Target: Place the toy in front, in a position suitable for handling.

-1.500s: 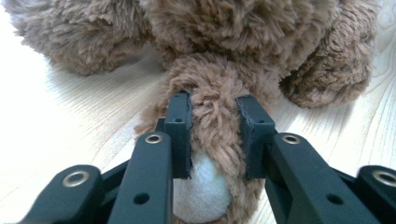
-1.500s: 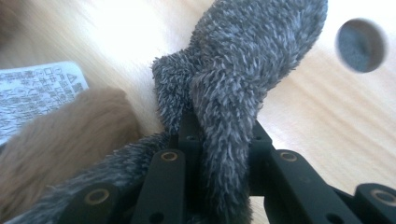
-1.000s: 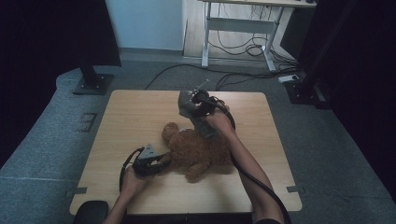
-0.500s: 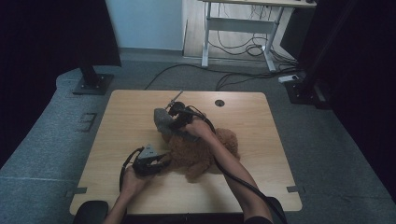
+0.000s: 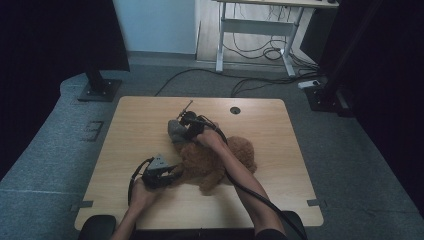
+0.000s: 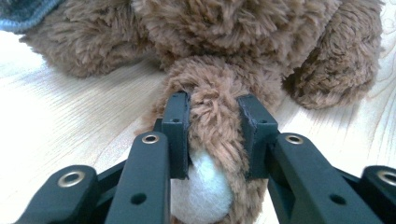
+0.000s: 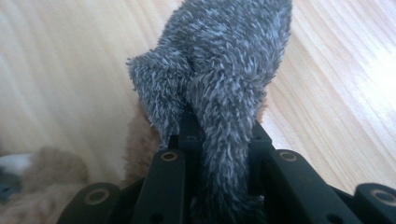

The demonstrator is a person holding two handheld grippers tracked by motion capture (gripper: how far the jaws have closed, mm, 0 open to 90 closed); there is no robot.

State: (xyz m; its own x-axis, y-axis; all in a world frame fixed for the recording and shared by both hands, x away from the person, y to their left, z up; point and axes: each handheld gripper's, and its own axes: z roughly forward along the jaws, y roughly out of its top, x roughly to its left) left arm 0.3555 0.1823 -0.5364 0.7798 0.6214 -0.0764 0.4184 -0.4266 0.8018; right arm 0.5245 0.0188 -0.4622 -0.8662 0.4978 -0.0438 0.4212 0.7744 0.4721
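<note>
A brown plush bear (image 5: 222, 159) lies in the middle of the wooden table (image 5: 135, 125). My left gripper (image 5: 175, 173) is at the bear's near left side, shut on one of its paws (image 6: 212, 107); the paw's white sole (image 6: 203, 189) sits between the jaws of that gripper (image 6: 212, 135). My right gripper (image 5: 183, 131) hovers low over the bear's far left end, shut on a grey fluffy piece of cloth (image 5: 175, 131). In the right gripper view the grey cloth (image 7: 219, 70) rises out of the closed jaws of that gripper (image 7: 219, 137), and brown fur (image 7: 46, 186) shows blurred at the lower left.
A round cable hole (image 5: 235, 110) sits near the table's far edge. A black stand base (image 5: 97, 90) is on the floor at the far left, and a desk frame (image 5: 250, 45) with cables stands behind the table. Bare wood lies left and right of the bear.
My right hand has carried the grey cloth leftward and down, from above the bear to just beside its far left end. The left gripper has kept still on the paw.
</note>
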